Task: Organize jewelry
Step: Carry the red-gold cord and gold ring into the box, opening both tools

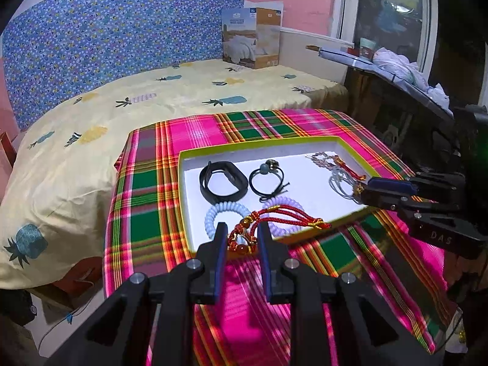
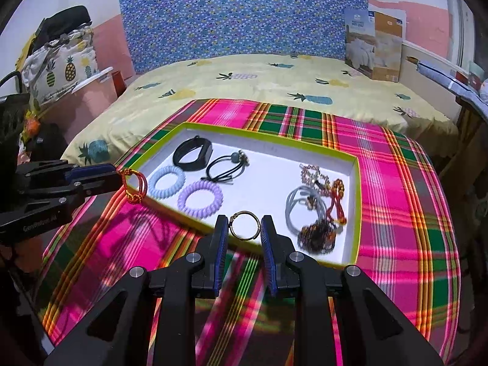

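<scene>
Bedroom setup: a plaid cloth (image 2: 396, 183) covers the table beside a bed with a pineapple sheet (image 2: 244, 82). A white tray with a green rim (image 2: 356, 210) holds the jewelry. The left gripper (image 1: 242, 238) is partly open, its fingers around a red braided cord bracelet (image 1: 274, 219) at the tray's 7 o'clock edge. The right gripper (image 2: 244, 228) is also partly open, with a gold ring (image 2: 244, 224) held between its fingers over the 6 o'clock rim. A purple coil hair tie (image 2: 199, 199) and a light blue one (image 2: 167, 181) lie just beyond, and a tangled pile of bracelets (image 2: 317, 207) crowds 4 o'clock.

A home bedroom: a bed (image 2: 259, 82) in pineapple-print sheets and floral headboard (image 2: 238, 18) fills the upper frame, window (image 1: 393, 15) at upper right.
</scene>
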{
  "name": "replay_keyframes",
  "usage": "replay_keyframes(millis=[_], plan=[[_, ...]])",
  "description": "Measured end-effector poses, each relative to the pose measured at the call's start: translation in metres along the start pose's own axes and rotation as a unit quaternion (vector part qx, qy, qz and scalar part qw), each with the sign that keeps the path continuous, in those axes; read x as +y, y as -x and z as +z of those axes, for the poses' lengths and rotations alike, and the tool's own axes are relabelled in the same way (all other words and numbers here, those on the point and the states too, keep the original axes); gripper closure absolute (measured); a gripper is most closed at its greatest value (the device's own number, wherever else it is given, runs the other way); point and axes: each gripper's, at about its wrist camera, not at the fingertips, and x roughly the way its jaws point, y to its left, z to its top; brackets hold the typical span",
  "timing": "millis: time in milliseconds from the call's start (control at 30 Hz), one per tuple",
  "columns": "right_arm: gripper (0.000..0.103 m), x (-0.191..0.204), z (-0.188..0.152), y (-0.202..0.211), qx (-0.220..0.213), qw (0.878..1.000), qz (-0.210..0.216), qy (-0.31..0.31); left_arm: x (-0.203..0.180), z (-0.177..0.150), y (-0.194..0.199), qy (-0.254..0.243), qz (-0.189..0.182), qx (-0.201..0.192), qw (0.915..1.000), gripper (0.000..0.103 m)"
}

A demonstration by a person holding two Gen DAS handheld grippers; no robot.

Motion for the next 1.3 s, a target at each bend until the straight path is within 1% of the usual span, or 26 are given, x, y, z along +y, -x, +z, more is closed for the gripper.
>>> replay_keyframes(millis=[300, 533, 700, 867, 1067, 1133, 1200, 1300], plan=[[0.081, -0.009, 0.021, -0.035, 0.013, 1.000, 0.003, 0.001, 0.003, 0.012, -0.033, -0.007, 0.004, 0.022, 0.9997, 0.082], [0.081, -0.012, 0.026, -0.059, 0.035, 0.999, 0.006, 0.001, 0.001, 0.014, -0.052, -0.014, 0.003, 0.042, 0.9990, 0.082], [0.081, -0.014, 0.024, -0.070, 0.051, 0.999, 0.004, 0.004, -0.001, 0.012, -0.058, -0.018, 0.003, 0.051, 0.9985, 0.082], [0.081, -0.015, 0.023, -0.078, 0.065, 0.998, 0.007, 0.001, -0.003, 0.011, -0.062, -0.024, -0.001, 0.059, 0.9979, 0.082], [0.080, -0.016, 0.023, -0.079, 0.070, 0.998, 0.006, 0.001, -0.002, 0.012, -0.063, -0.022, -0.001, 0.063, 0.9978, 0.080], [0.078, -0.014, 0.023, -0.078, 0.072, 0.997, 0.003, 0.004, -0.002, 0.012, -0.063, -0.022, -0.001, 0.064, 0.9977, 0.080], [0.074, -0.013, 0.022, -0.078, 0.074, 0.997, 0.001, 0.005, -0.001, 0.012, -0.062, -0.021, -0.002, 0.064, 0.9977, 0.080], [0.073, -0.012, 0.021, -0.074, 0.070, 0.998, 0.000, 0.005, -0.001, 0.012, -0.061, -0.019, -0.001, 0.064, 0.9978, 0.080]])
